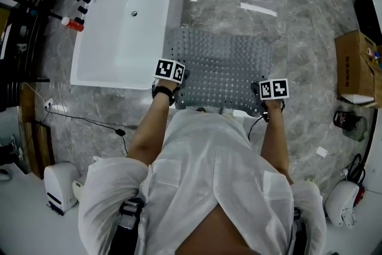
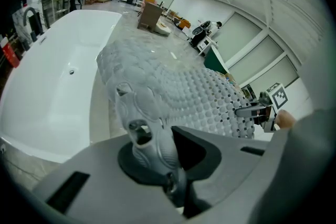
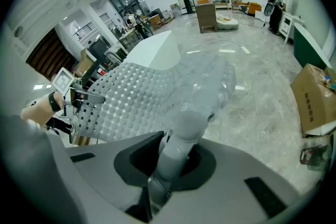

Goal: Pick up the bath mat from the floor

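Nearest the person, at mid-frame in the head view, the left claw (image 1: pixel 181 82) and the right claw (image 1: pixel 262 94) are each clenched on a near corner of the bath mat (image 1: pixel 224 65). Each gripper view shows a bunched fold of grey studded rubber pinched between the jaws. Beyond them the mat stretches toward upper centre, its near edge raised off the floor (image 1: pixel 298 51). I cannot tell whether the far edge has cleared the floor.

The step in hand looks like the lift itself. The next move likely calls for raising both claws together and evenly, gripping firmly so the floppy sheet does not slip out.

Farther off, a bathtub (image 1: pixel 137 3) lies at upper left and a cardboard box (image 1: pixel 357 65) at the right edge. Count: one mat, two claws, one bathtub, one box.
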{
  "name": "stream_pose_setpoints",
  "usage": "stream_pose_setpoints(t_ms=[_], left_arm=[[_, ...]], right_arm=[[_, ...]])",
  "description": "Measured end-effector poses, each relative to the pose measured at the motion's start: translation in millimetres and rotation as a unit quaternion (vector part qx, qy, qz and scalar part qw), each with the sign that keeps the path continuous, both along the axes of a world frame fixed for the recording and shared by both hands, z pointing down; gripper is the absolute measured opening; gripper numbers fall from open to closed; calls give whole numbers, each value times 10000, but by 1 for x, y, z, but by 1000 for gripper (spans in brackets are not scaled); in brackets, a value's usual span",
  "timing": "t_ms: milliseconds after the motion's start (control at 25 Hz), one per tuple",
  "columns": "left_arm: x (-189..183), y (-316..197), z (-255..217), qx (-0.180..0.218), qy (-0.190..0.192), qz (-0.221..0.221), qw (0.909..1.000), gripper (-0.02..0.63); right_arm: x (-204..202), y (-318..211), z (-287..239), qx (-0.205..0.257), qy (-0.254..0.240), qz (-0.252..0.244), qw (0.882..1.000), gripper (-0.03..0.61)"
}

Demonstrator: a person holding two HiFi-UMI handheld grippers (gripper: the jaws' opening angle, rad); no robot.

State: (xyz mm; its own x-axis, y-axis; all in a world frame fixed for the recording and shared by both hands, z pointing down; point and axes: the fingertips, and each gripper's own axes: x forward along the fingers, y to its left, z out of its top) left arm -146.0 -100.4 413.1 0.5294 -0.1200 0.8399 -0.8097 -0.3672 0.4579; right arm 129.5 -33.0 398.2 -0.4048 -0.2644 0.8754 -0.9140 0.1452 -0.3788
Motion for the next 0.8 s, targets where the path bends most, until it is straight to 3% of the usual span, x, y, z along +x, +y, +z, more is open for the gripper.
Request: stream_pose_setpoints(t_ms=[800], left_arm=[[8, -1, 10, -171, 2, -19, 9999, 49]], right_arm=[[6, -2, 16, -133, -38, -111, 9998, 58]])
